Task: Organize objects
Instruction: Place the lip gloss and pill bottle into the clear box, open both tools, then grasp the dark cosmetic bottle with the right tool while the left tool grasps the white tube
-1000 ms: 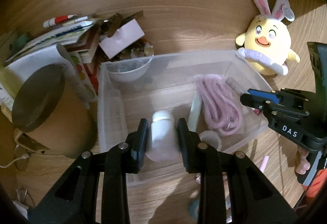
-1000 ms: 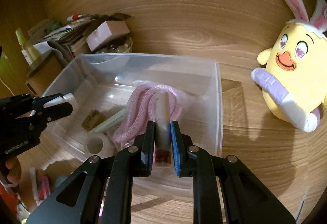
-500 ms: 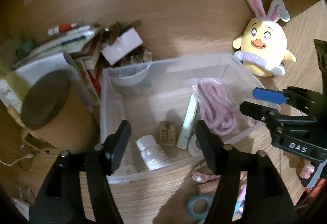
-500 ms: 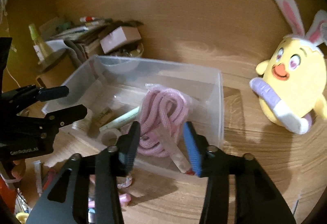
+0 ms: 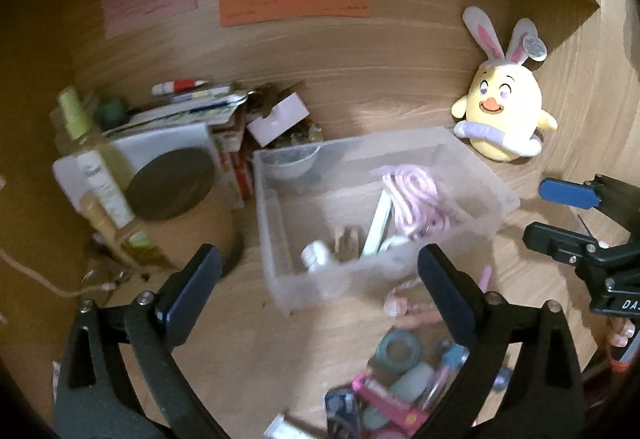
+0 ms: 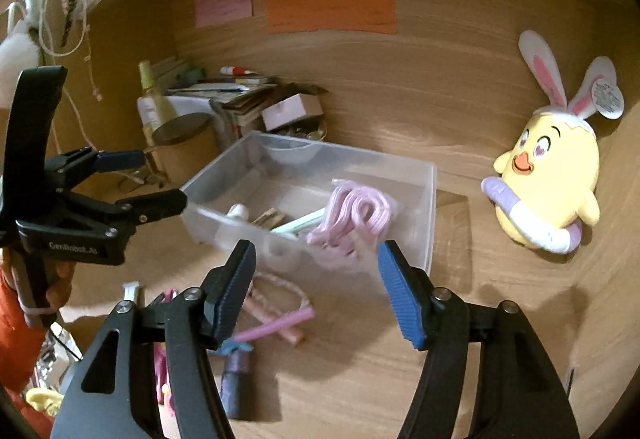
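Your left gripper point(image 5: 318, 271) and right gripper point(image 6: 316, 279) have just been opening, both empty. The bottle point(image 5: 318, 259) and rope point(image 5: 416, 201) lie in the bin point(image 5: 268, 223).

Motion blur smears my clear bin point(image 5: 280, 239) and the small white bottle point(image 5: 318, 257) inside it. The writing on the orange note point(image 5: 294, 1) is too small to read. My clutter pile point(image 5: 396, 395) runs off the bottom edge.

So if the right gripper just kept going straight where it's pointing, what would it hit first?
Most likely the near wall of the clear bin, in front of the pink cord bundle. The right gripper is open and empty; depth is hard to judge.
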The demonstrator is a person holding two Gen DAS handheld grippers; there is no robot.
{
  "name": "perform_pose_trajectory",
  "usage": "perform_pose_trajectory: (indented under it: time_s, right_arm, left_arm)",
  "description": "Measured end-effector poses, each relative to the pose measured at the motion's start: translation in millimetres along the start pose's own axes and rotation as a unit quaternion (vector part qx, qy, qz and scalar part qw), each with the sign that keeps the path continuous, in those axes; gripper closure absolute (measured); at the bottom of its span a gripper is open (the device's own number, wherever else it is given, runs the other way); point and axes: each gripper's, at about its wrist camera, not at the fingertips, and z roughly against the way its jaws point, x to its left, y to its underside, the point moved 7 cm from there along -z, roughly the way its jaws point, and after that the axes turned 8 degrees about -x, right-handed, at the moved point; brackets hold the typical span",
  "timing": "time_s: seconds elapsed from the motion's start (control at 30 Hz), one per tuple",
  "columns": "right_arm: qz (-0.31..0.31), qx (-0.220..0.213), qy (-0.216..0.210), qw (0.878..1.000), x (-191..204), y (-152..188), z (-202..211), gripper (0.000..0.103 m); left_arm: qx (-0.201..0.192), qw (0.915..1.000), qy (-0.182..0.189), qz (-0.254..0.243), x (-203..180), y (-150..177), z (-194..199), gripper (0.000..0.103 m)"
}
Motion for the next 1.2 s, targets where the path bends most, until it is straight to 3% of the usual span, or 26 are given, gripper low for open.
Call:
perform_pose_trajectory:
  time_s: [0.3,0.5,0.63,0.83,1.07,1.2]
  right_arm:
    - [0.01,0.028,-0.001,1.0,17.2,49.4,8.6,0.043]
    - [-0.007,0.078,-0.016,0.997,24.5,95.1,-2.7,0.043]
    - [-0.006,0.089,-0.034,0.995,35.1,105.4,-4.6,0.043]
    - [0.016,0.095,-0.046,0.994,52.2,105.0,-9.7,0.063]
    - [0.014,0.107,-0.052,0.993,58.5,109.7,-14.8,0.078]
    - [0.005,0.107,-0.051,0.993,55.7,109.9,-14.7,0.079]
  left_arm:
    - [0.053,0.998,-0.033,0.002,16.8,74.6,15.1,0.002]
    - [0.092,0.9945,-0.037,0.034,27.9,118.5,17.6,0.002]
    - [0.106,0.9926,-0.027,0.053,26.7,134.4,22.7,0.002]
    - [0.103,0.9928,-0.027,0.056,20.9,143.2,29.6,0.002]
    - [0.106,0.9924,-0.037,0.051,20.2,151.5,34.2,0.024]
    - [0.098,0.9926,-0.042,0.059,25.0,150.4,35.6,0.036]
